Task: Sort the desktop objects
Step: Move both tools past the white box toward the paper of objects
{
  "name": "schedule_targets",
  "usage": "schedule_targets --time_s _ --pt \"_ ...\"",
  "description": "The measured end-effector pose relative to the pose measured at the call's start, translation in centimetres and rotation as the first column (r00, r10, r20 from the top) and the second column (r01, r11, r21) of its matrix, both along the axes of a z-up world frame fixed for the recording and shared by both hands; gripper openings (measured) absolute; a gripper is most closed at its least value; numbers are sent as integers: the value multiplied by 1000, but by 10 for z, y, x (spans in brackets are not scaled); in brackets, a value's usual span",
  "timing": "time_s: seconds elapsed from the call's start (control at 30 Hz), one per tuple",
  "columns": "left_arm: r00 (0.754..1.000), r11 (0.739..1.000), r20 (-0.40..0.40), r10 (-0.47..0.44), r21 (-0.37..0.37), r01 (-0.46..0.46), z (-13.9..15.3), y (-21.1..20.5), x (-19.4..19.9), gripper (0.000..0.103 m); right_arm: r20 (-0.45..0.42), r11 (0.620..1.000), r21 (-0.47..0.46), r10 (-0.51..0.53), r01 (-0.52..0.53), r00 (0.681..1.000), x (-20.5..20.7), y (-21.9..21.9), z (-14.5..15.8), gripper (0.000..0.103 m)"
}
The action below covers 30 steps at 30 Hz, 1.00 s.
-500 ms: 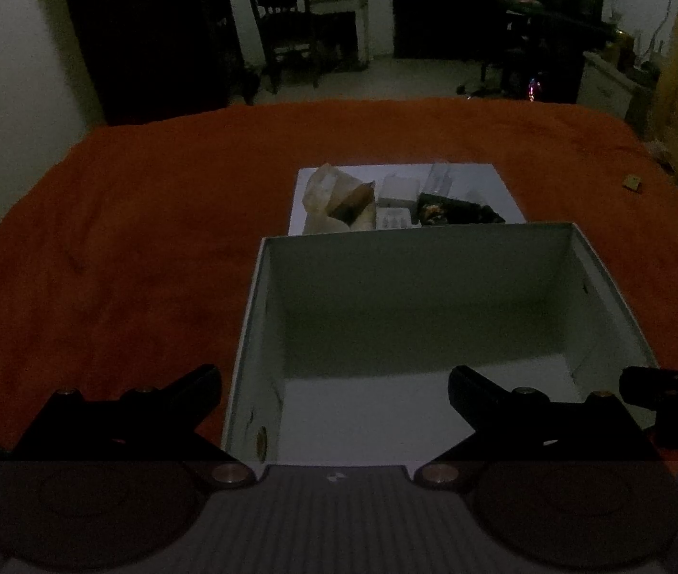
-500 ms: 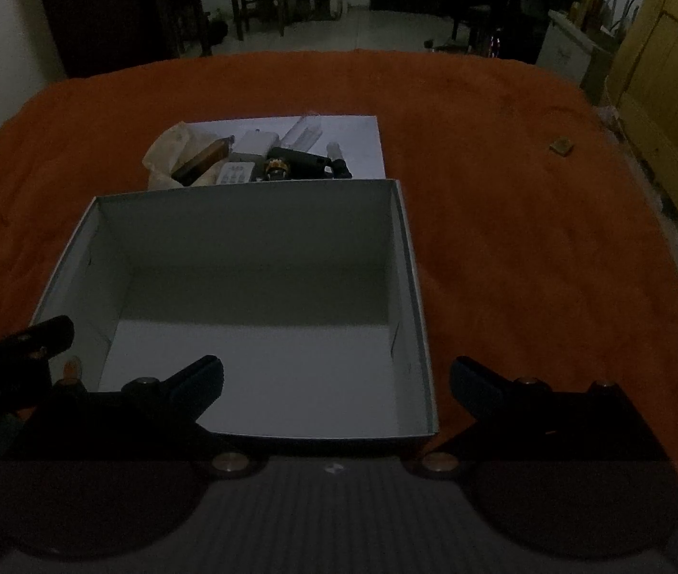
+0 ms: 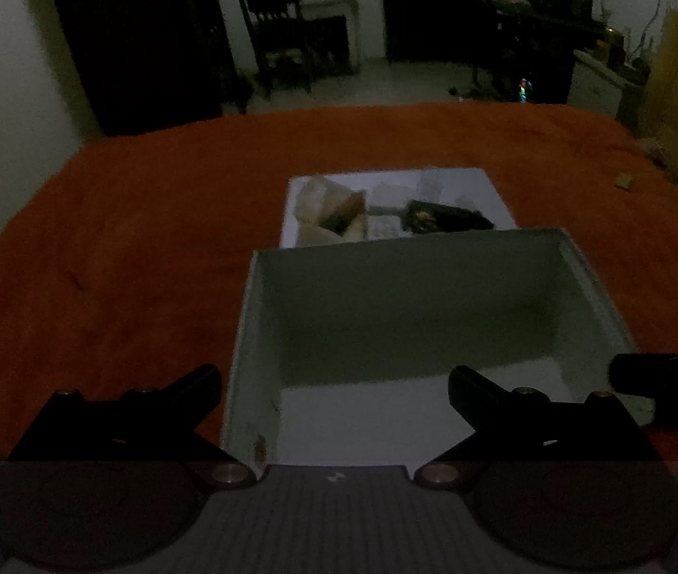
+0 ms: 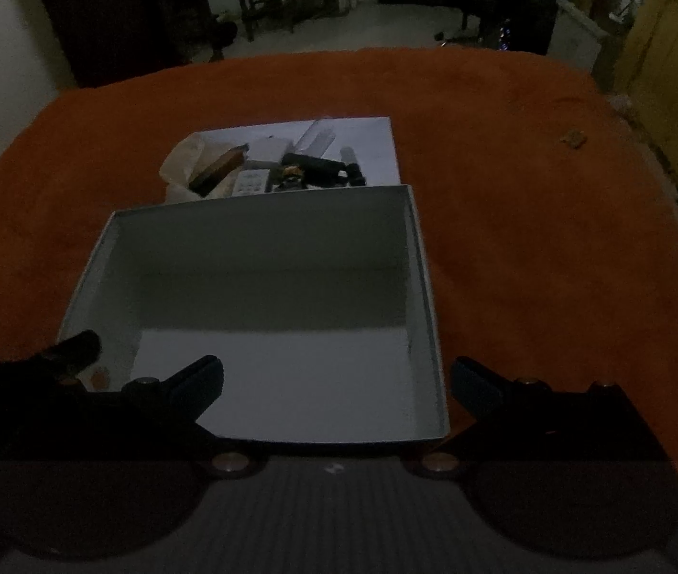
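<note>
The left gripper (image 3: 334, 394) is spread wide and holds nothing, and the right gripper (image 4: 336, 380) is the same, both hanging over the near edge of the white box (image 4: 422, 258). Compared with 0.5 s ago, the left view is blurred and the box with the things behind it sits a little lower in it, so this gripper seems to tilt or rise slightly; the right view is nearly the same. No object has changed its place, so for the sorting nothing is different. The box is open, made of thin matte cardboard with straight walls, and no object shows inside it. At 12 o'clock beyond its far wall lies a flat white sheet (image 4: 372, 131) carrying the small objects (image 4: 262, 167): a crumpled pale bag with a brown block, a white keypad-like piece, a clear tube and dark cylinders. All rests on a soft orange cloth (image 4: 530, 239) over the worktop. A small tan piece (image 4: 573, 137) lies apart at 2 o'clock.
</note>
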<state>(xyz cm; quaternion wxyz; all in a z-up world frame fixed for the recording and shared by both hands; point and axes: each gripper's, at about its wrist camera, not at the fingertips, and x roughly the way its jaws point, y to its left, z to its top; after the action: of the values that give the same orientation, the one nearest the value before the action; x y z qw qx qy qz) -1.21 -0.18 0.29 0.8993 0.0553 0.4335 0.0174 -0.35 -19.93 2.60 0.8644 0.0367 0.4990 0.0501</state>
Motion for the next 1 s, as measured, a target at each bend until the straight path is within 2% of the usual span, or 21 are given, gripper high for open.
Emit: schedule_targets --time_s 0.07,0.13,0.23,0.27,0.3,0.33,0.47,0.6,0.63,0.73,0.93,1.0 --pt "999 999 -32 -4 -34 2 9 -2 6 103 -11 1000 16 9 -9 1000 1 0 9 103" --pt "999 999 -32 -14 -46 12 23 -4 10 103 -13 999 27 16 -16 1000 4 0 20 103" --pt "1000 1000 19 -12 -10 12 43 -8 17 103 8 1000 25 16 -17 1000 6 -1 42 103" --pt "996 1000 88 -13 11 12 47 -13 10 103 19 1000 21 14 -14 1000 6 -2 50 103" --pt "994 1000 104 -12 22 10 52 -16 11 103 30 1000 17 12 -12 999 7 -2 58 103" --pt "994 1000 111 -9 2 8 59 -16 10 102 24 1000 13 15 -15 1000 9 -2 63 103" --pt "994 998 105 -37 -43 42 82 -16 14 103 -9 999 1 32 -32 999 21 -3 79 103" --pt "996 997 62 -66 -22 68 101 -18 32 103 -42 999 -11 48 -48 998 33 -3 95 103" --pt "995 998 68 -69 -1 70 105 -22 38 103 -50 999 -14 52 -53 997 36 -3 99 103" --pt "994 996 74 -85 -12 86 117 -18 52 102 -75 998 -22 64 -65 995 45 -3 111 103" --pt "990 993 86 -115 -31 118 141 -10 82 102 -47 998 -30 52 -54 998 82 -8 130 103" --pt "988 992 87 -129 5 129 146 -13 95 102 -37 998 -33 48 -50 998 95 -9 137 103"
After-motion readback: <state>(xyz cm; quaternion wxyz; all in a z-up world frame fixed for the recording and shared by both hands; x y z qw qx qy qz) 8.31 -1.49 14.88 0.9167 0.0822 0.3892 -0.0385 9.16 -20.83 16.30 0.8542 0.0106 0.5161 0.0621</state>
